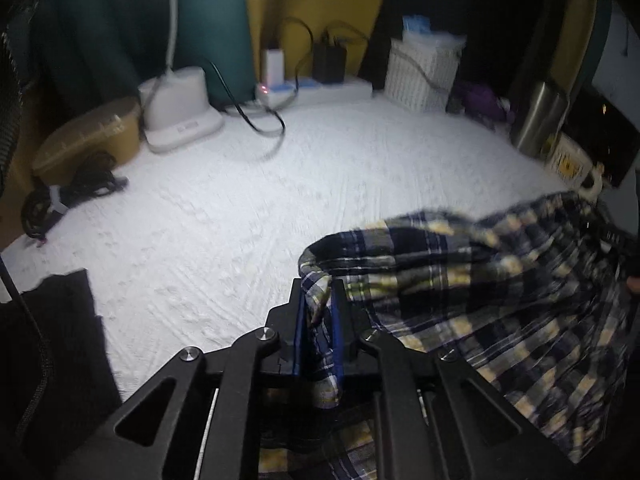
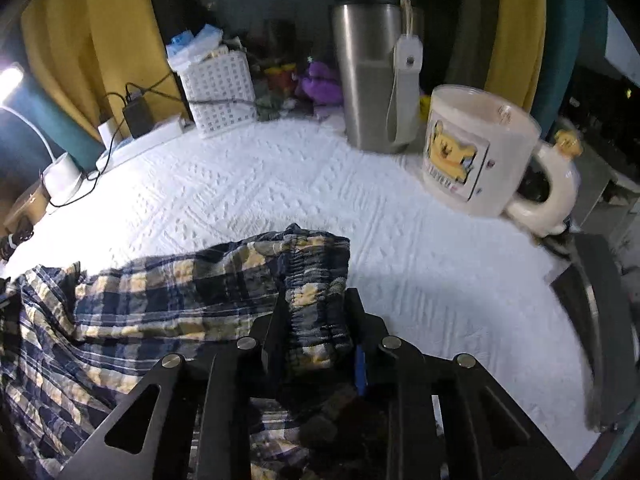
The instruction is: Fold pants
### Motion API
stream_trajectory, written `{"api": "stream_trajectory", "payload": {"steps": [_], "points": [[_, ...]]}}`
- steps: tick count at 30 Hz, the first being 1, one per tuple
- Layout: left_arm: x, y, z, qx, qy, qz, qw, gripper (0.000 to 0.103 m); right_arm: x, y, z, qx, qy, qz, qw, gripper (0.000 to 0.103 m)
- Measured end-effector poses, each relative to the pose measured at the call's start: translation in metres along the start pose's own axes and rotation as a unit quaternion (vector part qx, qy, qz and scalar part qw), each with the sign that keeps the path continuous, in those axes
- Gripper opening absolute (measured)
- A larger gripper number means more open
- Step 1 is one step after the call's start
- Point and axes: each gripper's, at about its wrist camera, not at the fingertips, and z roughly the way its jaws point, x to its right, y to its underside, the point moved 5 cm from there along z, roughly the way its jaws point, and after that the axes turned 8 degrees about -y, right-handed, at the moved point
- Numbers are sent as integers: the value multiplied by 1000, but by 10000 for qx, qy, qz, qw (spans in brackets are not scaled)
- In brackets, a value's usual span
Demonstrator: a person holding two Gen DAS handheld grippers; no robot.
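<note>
Left wrist view: rides the left gripper, angled down, close over the white textured cloth surface.
Right wrist view: the same, on the right gripper.
Shared: blue-and-yellow plaid pants, white lattice basket.

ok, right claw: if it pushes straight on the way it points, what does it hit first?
Probably the white bedspread just past the plaid pants clamped in the right claw. The mug sits farther right; depth unclear.

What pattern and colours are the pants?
The pants are plaid: navy, pale yellow and white. The right wrist view shows this best.
</note>
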Motion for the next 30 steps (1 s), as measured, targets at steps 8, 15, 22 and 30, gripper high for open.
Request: {"api": "stream_trajectory", "payload": {"steps": [8,15,22,30], "points": [[-7,-43,-47,892,-257,-174,9955,9,-21,-32,-50,945,140,-144,9953,26],[-6,-95,-70,1459,-440,86,9883,9,-25,-63,-72,1513,307,-73,9880,26],[-9,-73,-19,619,-417,244,9969,9,-4,-51,-20,924,489,175,9944,25],[-19,-23,37,-591,-216,-38,9980,13,6,-33,20,284,579,154,9978,25]]}}
